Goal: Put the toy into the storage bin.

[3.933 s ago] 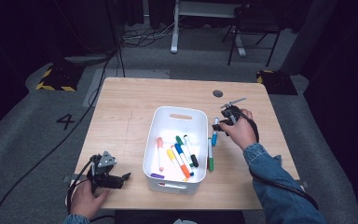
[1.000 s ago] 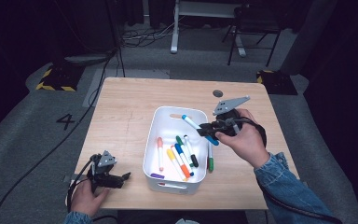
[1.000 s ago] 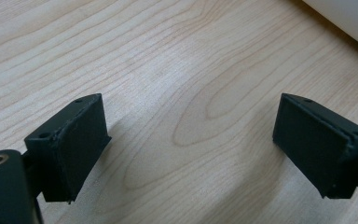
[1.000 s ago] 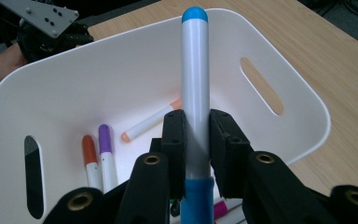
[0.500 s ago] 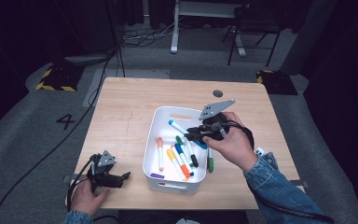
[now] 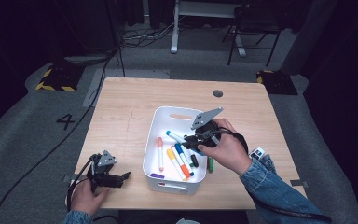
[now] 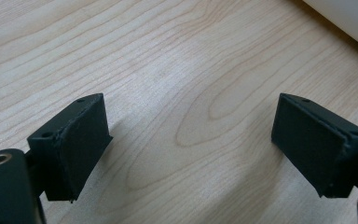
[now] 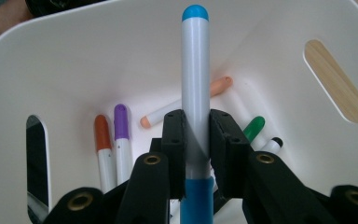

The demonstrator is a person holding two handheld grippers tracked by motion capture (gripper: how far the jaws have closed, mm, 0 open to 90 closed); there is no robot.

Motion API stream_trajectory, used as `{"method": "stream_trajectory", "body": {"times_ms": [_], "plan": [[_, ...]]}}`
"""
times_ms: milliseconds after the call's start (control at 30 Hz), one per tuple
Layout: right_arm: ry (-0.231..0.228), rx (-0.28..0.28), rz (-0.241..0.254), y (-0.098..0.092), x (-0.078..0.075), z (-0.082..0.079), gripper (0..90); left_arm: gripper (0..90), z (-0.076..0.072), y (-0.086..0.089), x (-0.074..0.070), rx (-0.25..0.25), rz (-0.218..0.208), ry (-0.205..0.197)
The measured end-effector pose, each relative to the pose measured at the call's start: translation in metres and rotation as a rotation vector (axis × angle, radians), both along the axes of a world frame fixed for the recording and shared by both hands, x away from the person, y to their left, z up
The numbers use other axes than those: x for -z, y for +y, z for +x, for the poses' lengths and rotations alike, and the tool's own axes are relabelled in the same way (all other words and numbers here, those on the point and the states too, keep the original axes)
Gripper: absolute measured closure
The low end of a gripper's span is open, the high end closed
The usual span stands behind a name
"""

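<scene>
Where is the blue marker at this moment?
The blue marker is clamped in the right tongs, held over the white bin near its right side in the high view, above the markers lying inside.

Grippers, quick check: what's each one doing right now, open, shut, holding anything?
Left gripper: open, nothing between its jaws, low over the bare table.
Right gripper: shut on the blue marker, over the white bin.

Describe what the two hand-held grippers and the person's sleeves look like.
Both are black. The right hand-held gripper and the left hand-held gripper each carry a grey three-cornered plate and trail a black cable. Flat rectangular pads face inward. The sleeves are blue denim.
</scene>
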State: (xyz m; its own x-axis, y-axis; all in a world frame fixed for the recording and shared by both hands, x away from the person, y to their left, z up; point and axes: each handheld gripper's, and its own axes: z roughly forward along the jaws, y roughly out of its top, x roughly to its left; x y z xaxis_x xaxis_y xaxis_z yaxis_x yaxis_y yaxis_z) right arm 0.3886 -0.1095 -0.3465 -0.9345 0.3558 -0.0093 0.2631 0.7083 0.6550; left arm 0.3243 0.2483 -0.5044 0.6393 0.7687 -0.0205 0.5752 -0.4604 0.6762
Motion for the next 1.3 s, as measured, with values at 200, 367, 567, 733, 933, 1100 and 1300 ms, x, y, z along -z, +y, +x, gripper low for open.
{"method": "stream_trajectory", "body": {"times_ms": [200,367,567,733,933,1100,1300], "plan": [[0.007,-0.009,-0.055,0.006,0.011,-0.003,77.0,11.4,0.0,0.0,0.0,0.001,-0.005,0.003],[0.01,-0.022,-0.101,0.011,0.018,-0.005,77.0,11.4,0.0,0.0,0.0,-0.001,-0.006,0.001],[0.0,-0.046,-0.145,0.017,0.024,-0.008,77.0,11.4,0.0,0.0,0.0,0.0,-0.005,0.003],[0.0,-0.053,-0.193,0.022,0.024,-0.012,76.9,11.4,0.0,0.0,0.0,0.001,-0.005,0.003],[0.032,-0.047,-0.155,0.026,0.025,-0.014,58.7,11.4,0.0,0.0,0.0,0.0,-0.005,0.003],[0.007,-0.02,-0.084,0.02,0.013,-0.015,54.8,11.4,0.0,0.0,0.001,-0.002,-0.006,0.0],[-0.025,0.026,0.002,0.003,-0.002,-0.013,54.1,11.4,0.0,0.0,0.001,-0.002,-0.006,0.0]]}}
